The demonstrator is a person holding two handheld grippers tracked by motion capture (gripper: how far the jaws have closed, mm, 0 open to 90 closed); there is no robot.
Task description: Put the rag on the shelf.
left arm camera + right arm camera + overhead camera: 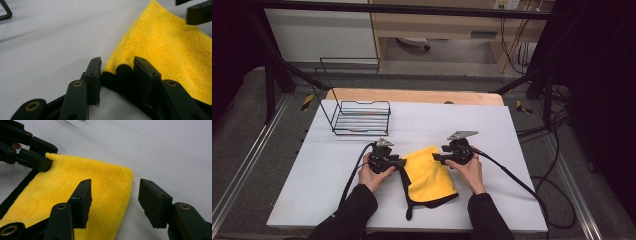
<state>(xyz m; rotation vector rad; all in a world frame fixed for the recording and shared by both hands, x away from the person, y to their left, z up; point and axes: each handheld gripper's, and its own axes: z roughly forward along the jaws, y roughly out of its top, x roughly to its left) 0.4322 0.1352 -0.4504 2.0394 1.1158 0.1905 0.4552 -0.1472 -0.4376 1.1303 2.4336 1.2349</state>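
Wire rack (362,117) sits at the far-left of the table (492,125) — the one tall obstacle, well apart from both hands. Far-right and near-left surface open for passing. Centre is tight: left gripper (401,162) and right gripper (435,158) flank the yellow cloth (429,172) — cables trail back along each forearm.

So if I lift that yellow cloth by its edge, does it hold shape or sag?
The yellow cloth will likely sag: it lies folded flat, soft and fleecy. It probably unfolds as it rises, since the layers look loose. Its black trim sits between the left tool's jaws, which should give grip.
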